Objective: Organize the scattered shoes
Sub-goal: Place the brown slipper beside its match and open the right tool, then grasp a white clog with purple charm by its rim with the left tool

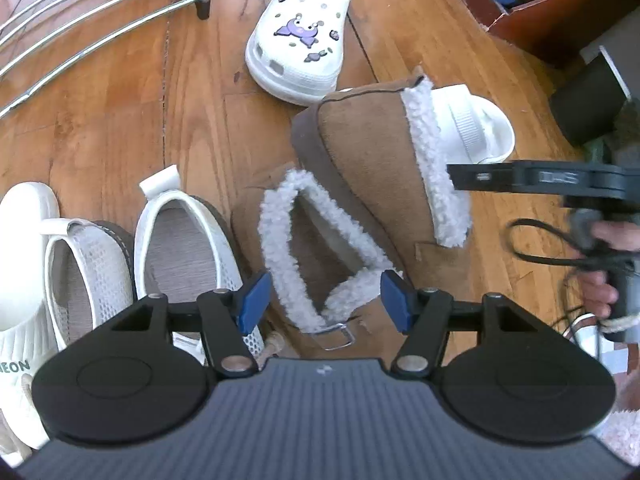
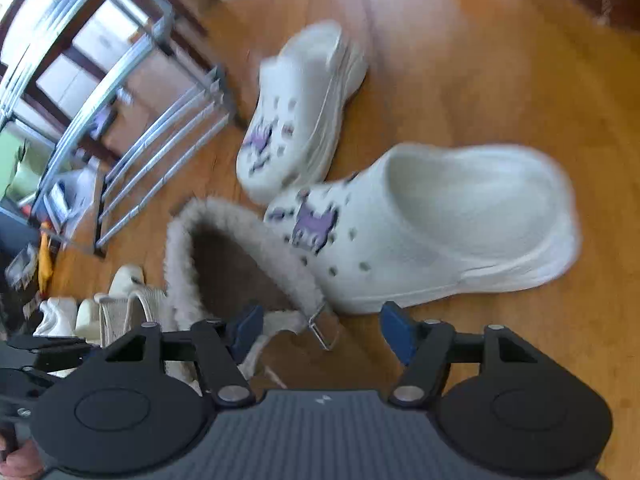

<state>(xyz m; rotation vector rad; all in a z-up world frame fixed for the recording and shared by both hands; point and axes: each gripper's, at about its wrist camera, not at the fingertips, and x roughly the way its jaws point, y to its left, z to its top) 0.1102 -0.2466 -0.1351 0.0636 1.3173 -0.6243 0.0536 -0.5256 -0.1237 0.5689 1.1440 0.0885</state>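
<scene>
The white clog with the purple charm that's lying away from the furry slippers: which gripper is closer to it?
Right. The right gripper hangs open just in front of the neighbouring clog, with that white clog right behind. The left gripper hovers over a furry brown slipper, farther back.

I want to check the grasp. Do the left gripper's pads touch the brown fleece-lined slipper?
Apart. In the left wrist view the left gripper stands open, and both blue pads sit clear of the brown slipper's fleece collar.
</scene>
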